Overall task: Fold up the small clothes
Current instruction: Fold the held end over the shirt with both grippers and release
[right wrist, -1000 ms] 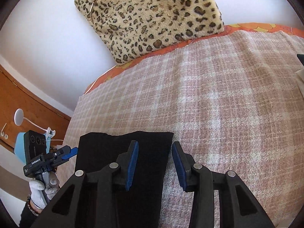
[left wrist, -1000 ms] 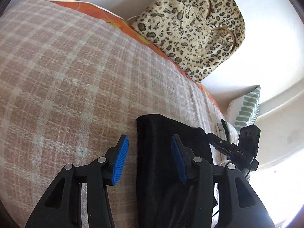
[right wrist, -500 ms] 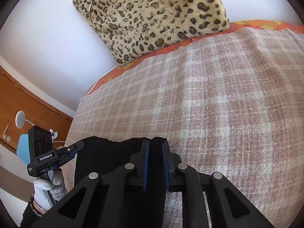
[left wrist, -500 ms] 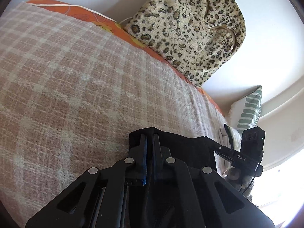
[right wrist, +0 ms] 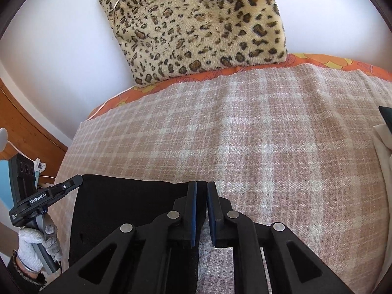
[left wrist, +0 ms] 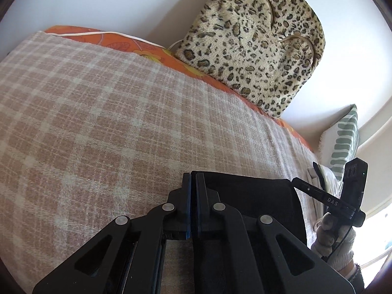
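Black, flat knit garment point(left wrist: 247, 196) lies on the plaid woven blanket point(left wrist: 98, 122), its 2 far corners pinched in your jaws; left gripper point(left wrist: 192, 191) and right gripper point(right wrist: 201, 196) clamp cloth; uneven lifting could skew the fold; both point forward, level.

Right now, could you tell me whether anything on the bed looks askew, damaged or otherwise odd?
Nothing stands out. The black garment lies on the plaid blanket, with the left claw and the right claw each shut on one of its far corners. The leopard-print cushion leans against the wall.
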`<action>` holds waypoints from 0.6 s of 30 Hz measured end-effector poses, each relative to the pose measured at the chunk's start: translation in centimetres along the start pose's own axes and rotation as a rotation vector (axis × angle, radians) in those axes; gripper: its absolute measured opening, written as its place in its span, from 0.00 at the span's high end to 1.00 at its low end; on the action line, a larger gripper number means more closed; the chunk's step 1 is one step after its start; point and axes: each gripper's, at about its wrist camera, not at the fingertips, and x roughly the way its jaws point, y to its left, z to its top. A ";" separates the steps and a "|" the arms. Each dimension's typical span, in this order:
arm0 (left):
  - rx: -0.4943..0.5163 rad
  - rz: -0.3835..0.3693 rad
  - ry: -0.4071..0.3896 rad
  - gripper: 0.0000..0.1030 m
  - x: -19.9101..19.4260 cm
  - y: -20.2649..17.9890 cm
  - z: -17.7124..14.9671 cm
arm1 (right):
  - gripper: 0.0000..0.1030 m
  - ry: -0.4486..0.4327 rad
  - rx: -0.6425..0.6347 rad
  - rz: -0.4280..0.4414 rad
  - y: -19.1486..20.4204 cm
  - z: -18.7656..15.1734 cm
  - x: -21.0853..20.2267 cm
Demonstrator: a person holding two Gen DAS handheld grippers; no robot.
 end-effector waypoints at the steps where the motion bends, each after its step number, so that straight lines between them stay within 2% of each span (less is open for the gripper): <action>1: 0.007 0.018 -0.009 0.92 -0.4 -0.2 0.1 | 0.69 -0.010 0.001 -0.011 0.0 0.1 -0.5; 3: 0.034 0.020 -0.035 0.92 -1.5 -0.8 0.0 | 0.69 -0.047 0.002 -0.003 0.0 0.2 -2.0; 5: 0.051 -0.046 -0.032 0.92 -2.3 -1.8 -0.5 | 0.69 -0.060 -0.029 0.039 0.7 0.1 -3.4; 6: 0.070 -0.097 -0.014 0.92 -2.5 -2.5 -0.8 | 0.69 -0.058 -0.055 0.066 1.3 -0.2 -4.0; 10: 0.211 -0.202 0.065 0.92 -3.2 -6.6 -3.0 | 0.71 0.003 -0.162 0.165 3.8 -2.2 -4.9; 14: 0.321 -0.260 0.158 0.92 -3.1 -9.8 -5.7 | 0.70 0.055 -0.227 0.072 4.7 -5.0 -4.5; 18: 0.412 -0.297 0.242 0.92 -2.8 -11.6 -8.2 | 0.64 0.098 -0.118 0.043 1.7 -6.9 -4.2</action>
